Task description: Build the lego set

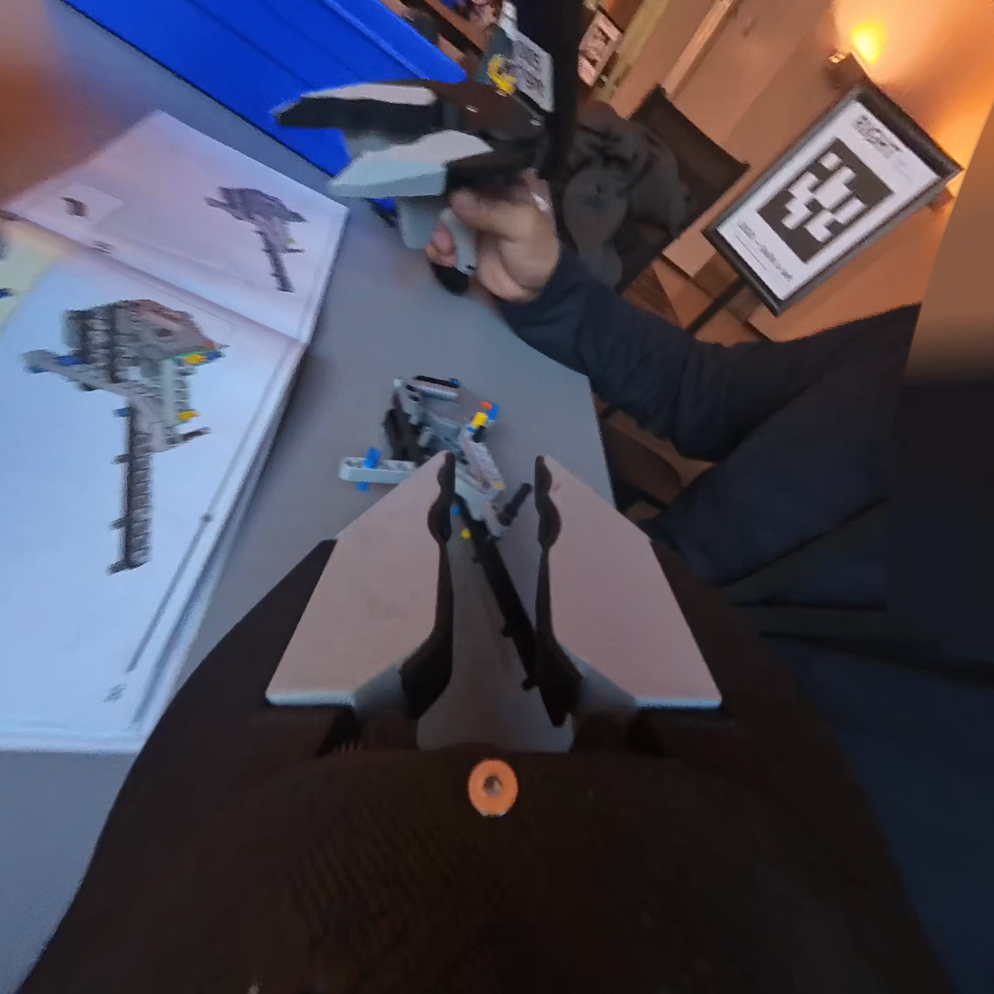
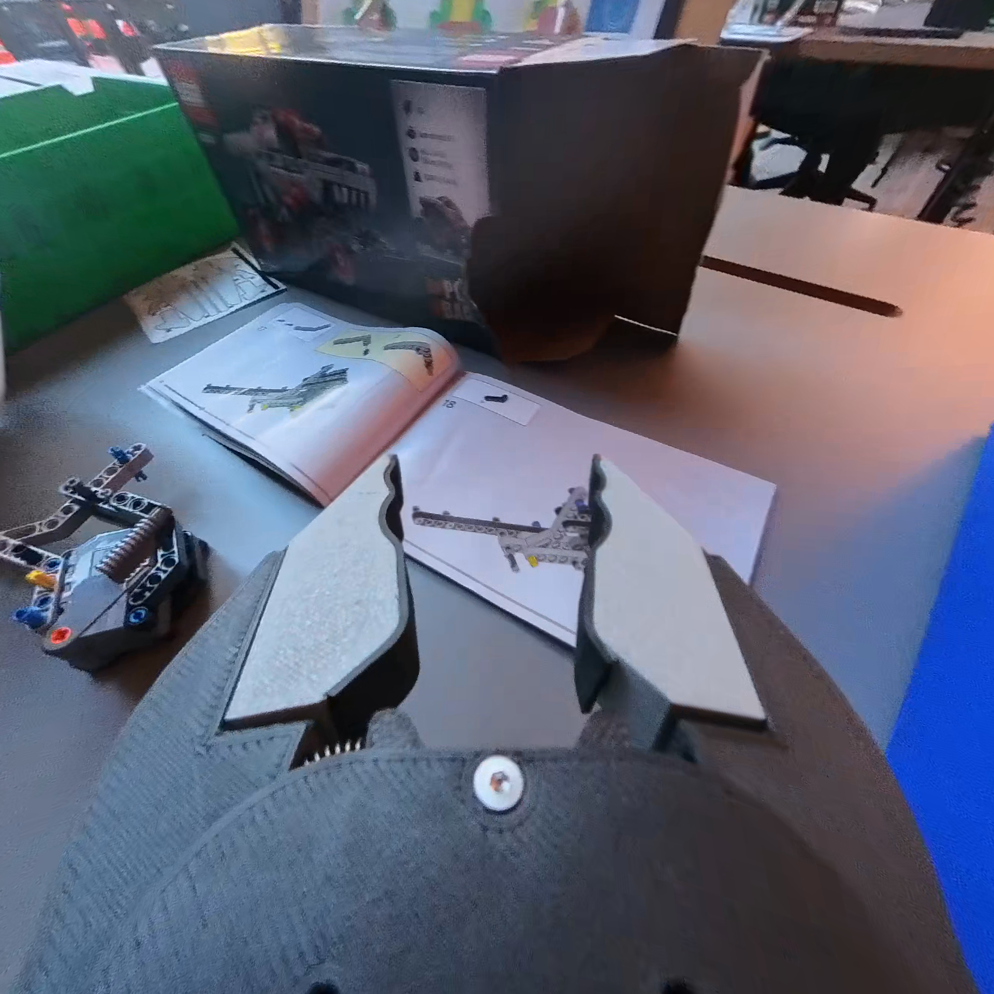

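Left wrist view: the left gripper [image 1: 492, 473] hangs low over the grey table [image 1: 366, 322], its fingers spread with a clear gap between them. The partly built lego assembly [image 1: 438, 430] lies on the table just ahead of the fingertips, and its long black beam [image 1: 505, 591] runs back into the gap. Whether either finger touches the beam cannot be told; nothing is pinched. This placement suggests the gripper is lined up along the beam so that closing would clamp the assembly and steady it for the next part.

The open instruction booklet [image 1: 134, 430] lies flat beside the assembly, on the side away from the person, presumably so the printed step stays readable while both tools work. Farther off, a hand [image 1: 505, 242] holds the right gripper [image 1: 317, 145] raised above the table near the blue bin [image 1: 301, 70].

Right wrist view: the right gripper [image 2: 492, 468] has its fingers wide apart and holds nothing. It points across the booklet [image 2: 591, 484], with the diagram of the current step framed between the fingers, which reads as a check of the page or a pass toward the parts supply. The lego assembly [image 2: 102, 581] sits on the table to the left, well apart from this gripper. The lego set box [image 2: 349, 177] stands upright behind the booklet, with a green box [image 2: 97, 204] beside it and a sticker sheet [image 2: 204, 293] lying at their foot.

Judged from the small assembly, the build is at an early stage.
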`<state>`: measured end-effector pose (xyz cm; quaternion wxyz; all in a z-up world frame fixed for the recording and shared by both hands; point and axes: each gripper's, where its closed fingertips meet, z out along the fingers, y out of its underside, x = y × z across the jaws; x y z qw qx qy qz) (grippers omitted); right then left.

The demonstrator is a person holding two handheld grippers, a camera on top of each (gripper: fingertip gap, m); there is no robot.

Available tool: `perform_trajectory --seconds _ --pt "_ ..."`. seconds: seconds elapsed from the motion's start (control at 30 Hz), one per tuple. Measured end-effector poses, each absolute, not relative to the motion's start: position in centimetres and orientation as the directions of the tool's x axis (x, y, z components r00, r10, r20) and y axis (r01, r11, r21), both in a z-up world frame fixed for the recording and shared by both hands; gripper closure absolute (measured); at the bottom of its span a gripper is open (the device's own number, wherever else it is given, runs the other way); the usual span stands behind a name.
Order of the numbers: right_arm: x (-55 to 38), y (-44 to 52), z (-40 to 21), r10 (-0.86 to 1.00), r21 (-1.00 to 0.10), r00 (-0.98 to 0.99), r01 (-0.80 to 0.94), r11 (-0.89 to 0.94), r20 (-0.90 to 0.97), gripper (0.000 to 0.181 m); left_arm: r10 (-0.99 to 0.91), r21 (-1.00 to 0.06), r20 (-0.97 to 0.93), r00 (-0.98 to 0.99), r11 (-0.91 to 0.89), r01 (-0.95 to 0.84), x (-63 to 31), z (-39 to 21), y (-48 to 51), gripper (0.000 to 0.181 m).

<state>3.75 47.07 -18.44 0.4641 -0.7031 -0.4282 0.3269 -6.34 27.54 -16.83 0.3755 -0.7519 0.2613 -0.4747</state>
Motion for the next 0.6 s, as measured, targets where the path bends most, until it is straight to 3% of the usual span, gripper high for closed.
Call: perform_trajectory --seconds 0.23,0.6 --pt "4.4 47.7 -20.7 0.885 -0.875 0.461 0.452 -0.174 0.062 0.108 -0.587 -0.791 0.47 0.659 -0.611 0.02 -10.4 -19.5 31.2 0.157" --pt "5.0 47.1 -24.7 0.898 -0.737 0.44 0.61 -0.291 0.009 0.108 -0.54 -0.77 0.456 0.707 -0.638 0.009 -10.9 -21.0 31.9 0.16"
